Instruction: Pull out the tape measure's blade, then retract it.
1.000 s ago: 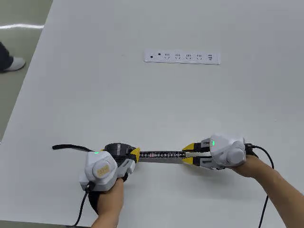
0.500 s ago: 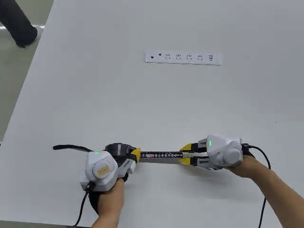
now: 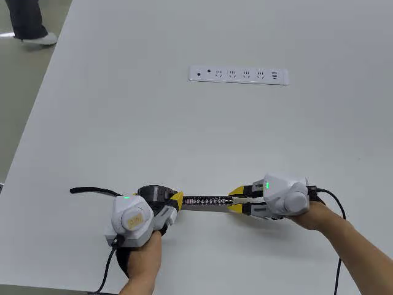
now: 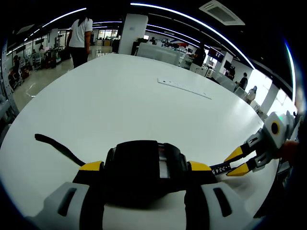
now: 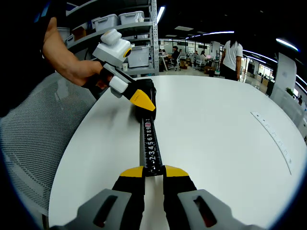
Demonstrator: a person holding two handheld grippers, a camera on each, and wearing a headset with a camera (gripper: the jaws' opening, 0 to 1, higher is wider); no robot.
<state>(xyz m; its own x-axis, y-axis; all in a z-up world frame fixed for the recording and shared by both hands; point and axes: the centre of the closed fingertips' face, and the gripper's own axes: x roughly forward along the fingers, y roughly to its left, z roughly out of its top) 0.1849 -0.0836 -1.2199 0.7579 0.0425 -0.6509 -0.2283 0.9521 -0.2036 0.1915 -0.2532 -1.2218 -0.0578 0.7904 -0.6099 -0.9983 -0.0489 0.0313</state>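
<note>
1. Tape measure [image 4: 144, 167] sits at the lower centre of the left gripper view, clamped across its black case by the left gripper [image 3: 167, 206]. The jaws are closed to the case's width, which I judge to be an anchor so the case cannot slide on the white table [image 3: 184, 135].
2. The right gripper [image 5: 153, 171], at the bottom centre of its own view, has its jaws drawn almost together and pinches the free end of the blade [image 5: 150, 143]. Gripping the tip likely gives control over how fast the blade runs out or feeds back.
3. The blade lies straight between the two grippers, low over the table and only a short way out. I cannot tell whether it touches the surface.
4. Writing: black numerals 2 to 9 read along the blade in the right gripper view, with reddish marks nearer the case. No brand is legible.
5. A black strap [image 3: 92, 191] trails slack from the case toward the lower left of the head view, clear of the work.
6. A power strip [image 3: 237, 75] lies at the upper centre, well apart, with markings too small to read.
</note>
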